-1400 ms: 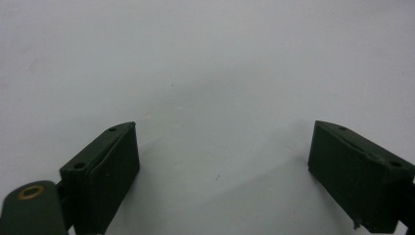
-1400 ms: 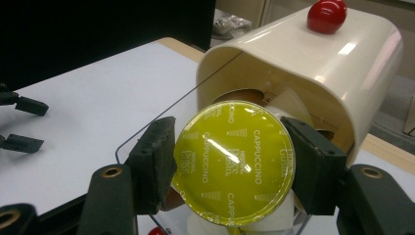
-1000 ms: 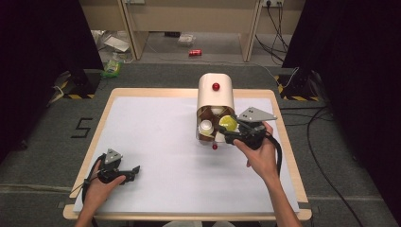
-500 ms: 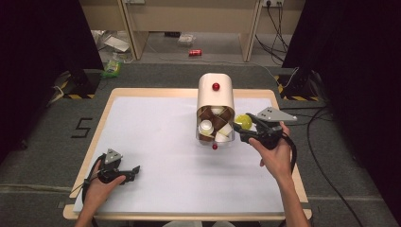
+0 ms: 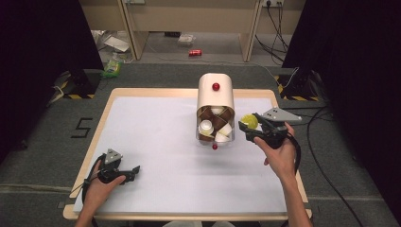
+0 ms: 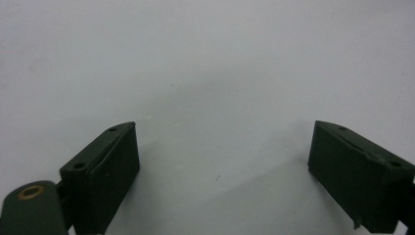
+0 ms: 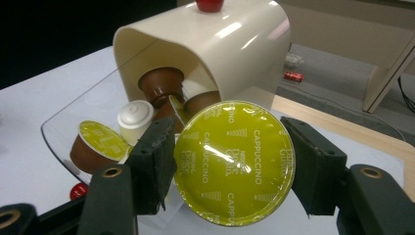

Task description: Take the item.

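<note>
A cream capsule holder [image 5: 215,94] [image 7: 210,54] with a red knob stands at the table's far middle, and its clear drawer [image 5: 215,139] [image 7: 63,125] is pulled out with several brown and white capsules inside. My right gripper [image 5: 249,126] [image 7: 230,164] is shut on a capsule with a yellow-green foil lid [image 5: 250,121] [image 7: 234,161], just right of the drawer. My left gripper [image 5: 135,170] [image 6: 222,176] rests open on the white table near the front left corner, nothing between its jaws.
The white-topped table [image 5: 156,142] has a wooden rim. On the floor behind it lie a red can [image 5: 195,52] and some litter [image 5: 113,66], with cables [image 5: 283,80] at the right. A small red knob [image 5: 215,147] marks the drawer's front.
My right gripper has carried the yellow-lidded capsule away from the drawer mouth toward the right. The left hand has stayed where it was.
</note>
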The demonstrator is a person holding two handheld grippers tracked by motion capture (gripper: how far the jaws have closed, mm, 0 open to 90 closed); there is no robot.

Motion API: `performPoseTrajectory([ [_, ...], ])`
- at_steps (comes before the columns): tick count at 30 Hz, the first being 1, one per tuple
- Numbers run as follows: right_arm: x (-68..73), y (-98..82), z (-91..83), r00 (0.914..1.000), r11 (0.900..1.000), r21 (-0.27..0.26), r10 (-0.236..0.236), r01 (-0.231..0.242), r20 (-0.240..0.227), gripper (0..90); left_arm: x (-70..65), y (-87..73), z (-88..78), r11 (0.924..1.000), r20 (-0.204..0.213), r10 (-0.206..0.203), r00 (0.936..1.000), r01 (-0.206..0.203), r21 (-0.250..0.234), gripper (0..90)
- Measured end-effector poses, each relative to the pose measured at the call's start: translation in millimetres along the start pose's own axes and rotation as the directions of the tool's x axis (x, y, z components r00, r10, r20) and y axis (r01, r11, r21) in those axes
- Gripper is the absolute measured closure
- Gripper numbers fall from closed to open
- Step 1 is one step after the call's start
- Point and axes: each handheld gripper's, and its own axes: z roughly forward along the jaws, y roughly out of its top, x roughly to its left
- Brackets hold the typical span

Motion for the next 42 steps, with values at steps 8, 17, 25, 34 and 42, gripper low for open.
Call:
performPoseTrajectory([
  [8, -9.4, -7.9, 3.3, 0.9996, 1.000, 0.020, 0.012, -0.012, 0.027, 40.8, 0.0, 0.0, 0.0, 1.0000, 0.000, 0.000, 1.0000, 0.000, 0.000, 11.0],
  [17, -16.1, -20.6, 12.7, 0.9991, 0.998, 0.050, 0.024, -0.026, 0.035, 40.8, 0.2, 0.0, -0.1, 1.0000, 0.001, 0.001, 1.0000, -0.001, 0.001, 11.0],
  [25, -20.4, -30.6, 21.4, 0.9985, 0.996, 0.080, 0.029, -0.032, 0.046, 40.8, 0.1, 0.0, -0.1, 1.0000, 0.001, 0.001, 1.0000, -0.001, 0.001, 11.0],
  [34, -29.3, -38.2, 24.7, 0.9970, 0.994, 0.098, 0.043, -0.050, 0.064, 40.8, 0.2, 0.0, -0.1, 1.0000, 0.001, 0.001, 1.0000, -0.001, 0.001, 11.0],
  [42, -32.5, -44.9, 30.3, 0.9961, 0.991, 0.119, 0.052, -0.060, 0.071, 40.8, 0.2, 0.0, -0.1, 1.0000, 0.001, 0.001, 1.0000, -0.001, 0.001, 11.0],
])
